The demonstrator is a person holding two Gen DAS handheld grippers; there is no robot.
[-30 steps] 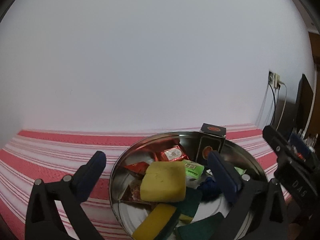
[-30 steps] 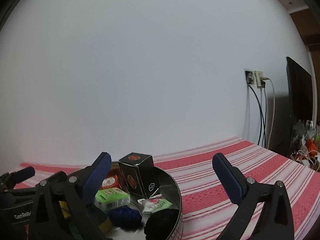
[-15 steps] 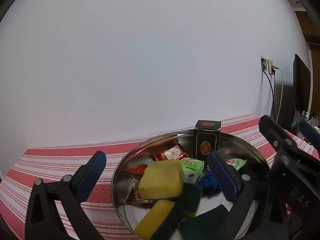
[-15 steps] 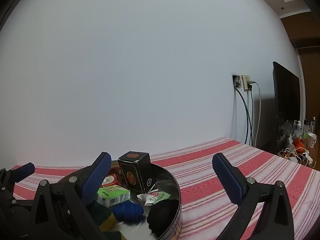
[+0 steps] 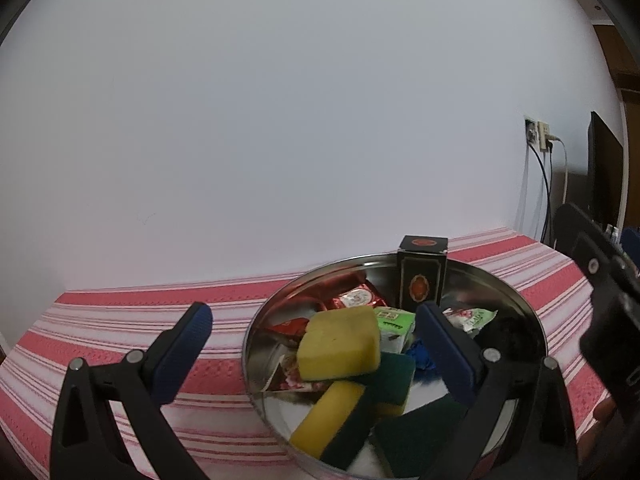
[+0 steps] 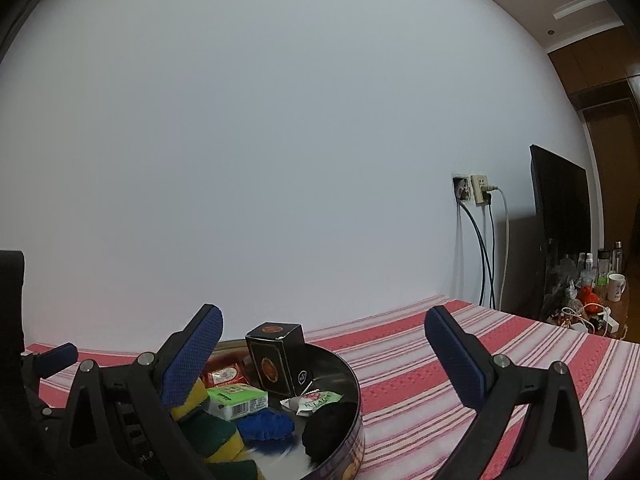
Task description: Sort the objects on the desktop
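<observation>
Blue pads line both claws, nearest the cameras. The left claw [image 5: 314, 330] hangs with its jaws spread wide and nothing between them, one finger over the striped cloth, the other over the tin. The right claw [image 6: 324, 350] is likewise spread wide and empty, with one finger above the tin's near side and the other out over bare cloth towards the desk's right edge.

Just beyond the left claw sits a round metal tin [image 5: 256, 344] on a desk covered in a red-and-white striped cloth [image 5: 120, 320]. The small things are gathered inside it in a loose heap, which fits a sort that collects everything in one container. Nearest lie yellow-and-green sponges [image 5: 340, 344], stacked and tilted against each other. Behind them are a green-and-white packet [image 5: 394, 320], red foil sachets [image 5: 354, 298], a blue bundle [image 6: 266, 426], a black bundle [image 6: 326, 426] and a white-and-green sachet [image 6: 316, 398]. At the tin's far side a black box [image 5: 422, 280] stands upright, taller than the rim.

No loose item shows on the cloth around the tin, though the desk's near edge is hidden. This would fit things already collected, or things waiting to be taken out; the views do not settle which.

Farthest away is a plain white wall, with a socket and cables [image 6: 476, 192] and a dark screen [image 6: 560, 208] past the desk's right edge.
</observation>
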